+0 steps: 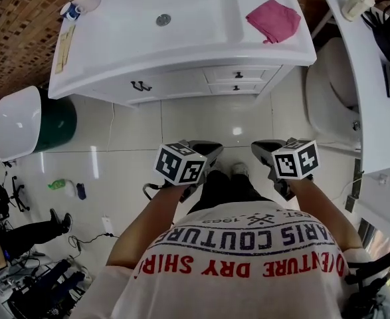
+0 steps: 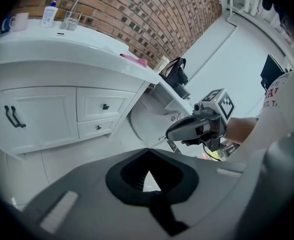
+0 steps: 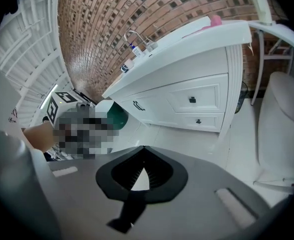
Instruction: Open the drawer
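Left claw (image 1: 210, 153): jaws closed tip to tip, nothing between them. Held low over the floor tiles (image 1: 181, 121), aimed toward the white cabinet.
Right claw (image 1: 264, 151): jaws pressed together as well, empty. Level with the left one, a gap between the two.
Upper drawer (image 1: 238, 74): shut flush, small dark knob at centre. Sits in the right part of the cabinet front, just under the bench top.
Lower drawer (image 1: 238, 87): directly beneath the upper one, shut, same kind of knob.
Claws to drawers: well apart, bare tile between them. Neither claw touches the cabinet.
Cabinet door (image 1: 171, 84): left of the drawers, closed, dark bar handle.
Bench (image 1: 115, 48): white top with a basin sunk into it.
Pink cloth (image 1: 273, 20): crumpled on the bench's right end, above the drawers.
Mug (image 1: 83, 2): far left corner of the bench.
Toilet (image 1: 331, 92): on the floor to the right of the cabinet.
Green bin (image 1: 58, 121): on the floor left of the cabinet, with a white lid.
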The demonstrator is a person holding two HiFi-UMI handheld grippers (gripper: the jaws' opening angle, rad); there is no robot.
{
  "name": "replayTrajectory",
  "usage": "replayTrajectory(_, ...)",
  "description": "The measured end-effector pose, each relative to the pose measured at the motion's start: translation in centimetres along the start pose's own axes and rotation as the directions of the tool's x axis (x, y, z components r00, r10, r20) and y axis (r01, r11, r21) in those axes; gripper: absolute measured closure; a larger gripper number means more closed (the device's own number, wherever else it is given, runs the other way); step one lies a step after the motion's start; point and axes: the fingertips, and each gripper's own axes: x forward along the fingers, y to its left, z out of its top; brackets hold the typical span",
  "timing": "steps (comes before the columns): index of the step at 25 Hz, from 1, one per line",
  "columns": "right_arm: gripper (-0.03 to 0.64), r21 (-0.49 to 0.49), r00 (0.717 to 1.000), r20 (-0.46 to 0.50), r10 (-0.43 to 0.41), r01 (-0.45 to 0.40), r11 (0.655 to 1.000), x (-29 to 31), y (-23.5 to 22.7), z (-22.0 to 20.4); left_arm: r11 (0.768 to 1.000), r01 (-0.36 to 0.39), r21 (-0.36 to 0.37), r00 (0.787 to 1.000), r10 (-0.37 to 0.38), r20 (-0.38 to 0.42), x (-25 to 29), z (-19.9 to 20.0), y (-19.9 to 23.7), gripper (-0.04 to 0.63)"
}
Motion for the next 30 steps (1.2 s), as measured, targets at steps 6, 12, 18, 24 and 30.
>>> replayTrajectory(6,0.609,-0.013,0.999,0.039,-0.011,0.012,1.0,1.9,-0.8,2.4,1.0,0.021,-0.004,1.0,-0.021,0.019,-1.4,0.4,1.0,0.612)
replayTrajectory(12,0.525,0.036,0.997,0.066,-0.03,0.028,0.999,5.8,-4.1,5.4,0.998,0.049,-0.025,0.999,-0.048,0.026,-1.8,0.3,2.9,0.611)
replayTrajectory(18,0.461,0.11,0.982,0.128,-0.138,0.124,0.986,9.7,-9.9,8.9,0.996,0.076,-0.048,0.997,-0.075,0.017,-1.4,-0.4,5.2,0.612)
replayTrajectory(24,0.456,0.143,0.946,0.196,-0.257,0.232,0.962,13.4,-14.4,12.2,0.995,0.053,-0.084,0.999,-0.053,0.0,-1.4,-0.8,8.4,0.612)
replayTrajectory(30,0.448,0.103,0.909,0.182,-0.374,0.361,0.927,16.2,-18.2,14.0,0.995,0.048,-0.088,0.999,-0.049,-0.01,-2.8,-1.3,10.4,0.612)
